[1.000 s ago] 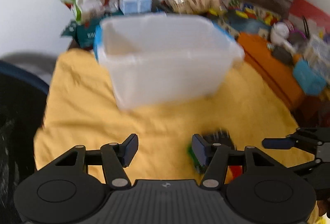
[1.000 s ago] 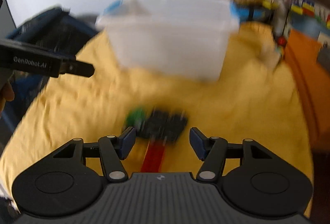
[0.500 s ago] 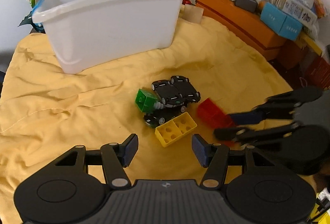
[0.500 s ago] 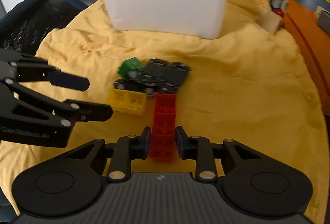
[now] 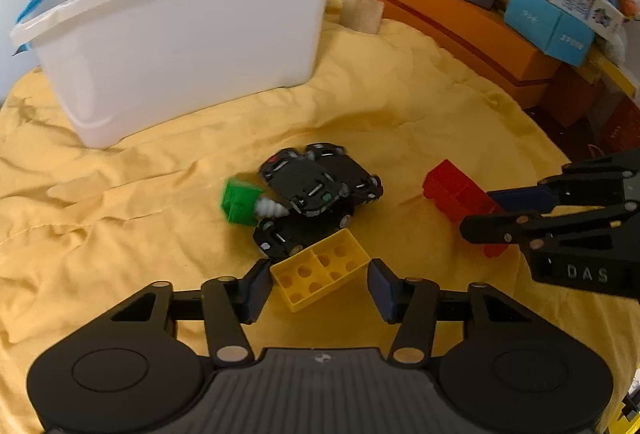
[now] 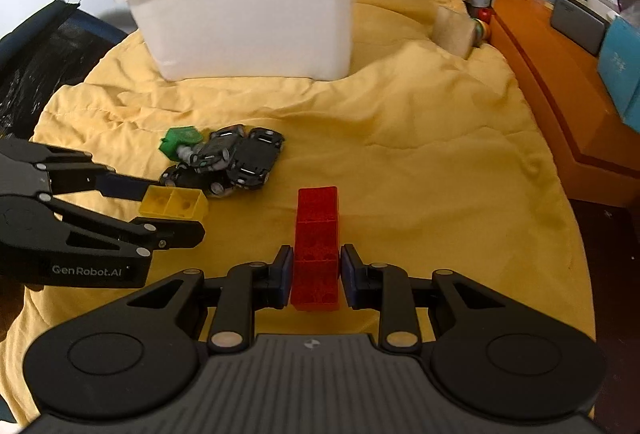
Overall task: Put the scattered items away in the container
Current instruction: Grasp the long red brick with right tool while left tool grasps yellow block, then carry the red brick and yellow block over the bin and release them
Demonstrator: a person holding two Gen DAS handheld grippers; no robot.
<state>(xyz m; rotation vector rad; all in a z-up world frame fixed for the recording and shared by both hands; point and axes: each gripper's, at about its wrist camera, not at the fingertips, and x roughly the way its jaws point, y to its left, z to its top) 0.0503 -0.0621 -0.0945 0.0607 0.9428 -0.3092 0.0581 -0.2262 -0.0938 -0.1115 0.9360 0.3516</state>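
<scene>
We see white container [image 5: 180,34] upper left of left-wrist frame, contents hidden. Black toy cars [image 5: 316,194], green piece [image 5: 238,202] at centre, untouched. Right hand-held gripper [image 6: 316,274] clenched on red block [image 6: 318,234]. Left hand-held gripper [image 5: 318,286] closing around yellow block [image 5: 320,274], not yet gripping.

"GenRobot.AI" in white on the black body of the left gripper [image 6: 176,212], lower left of the right wrist view. "DAS" in pale letters on the black body of the right gripper [image 5: 478,214], right edge of the left wrist view. Print on the blue boxes [image 5: 546,26] and the white carton at upper right is too small to read.
</scene>
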